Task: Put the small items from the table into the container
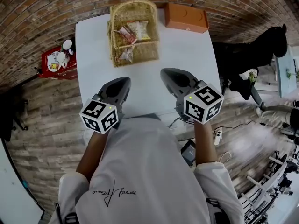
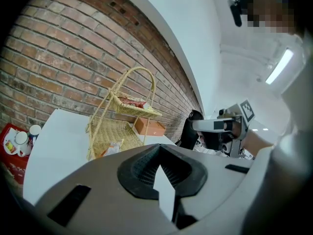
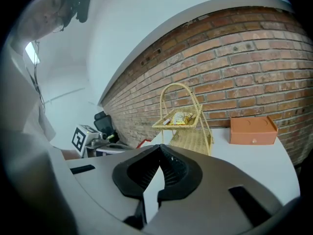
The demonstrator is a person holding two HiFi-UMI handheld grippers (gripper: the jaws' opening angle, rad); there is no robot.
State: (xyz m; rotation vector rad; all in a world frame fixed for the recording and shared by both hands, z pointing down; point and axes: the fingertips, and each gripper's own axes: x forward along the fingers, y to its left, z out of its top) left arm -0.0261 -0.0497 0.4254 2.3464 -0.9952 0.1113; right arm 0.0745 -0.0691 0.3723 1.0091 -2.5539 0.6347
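A two-tier wicker basket stands at the far middle of the white table. Snack packets lie in its upper tray, and another packet in the lower one. The left gripper view shows the basket ahead, with packets on the top tier and a packet below. My left gripper and right gripper hover over the table's near half, short of the basket. Both are shut with nothing between the jaws, as the left and right gripper views show.
An orange box sits at the table's far right corner, beside the basket. A red stand with cups is on the floor to the left. A brick wall runs behind the table. Office chairs and cables lie to the right.
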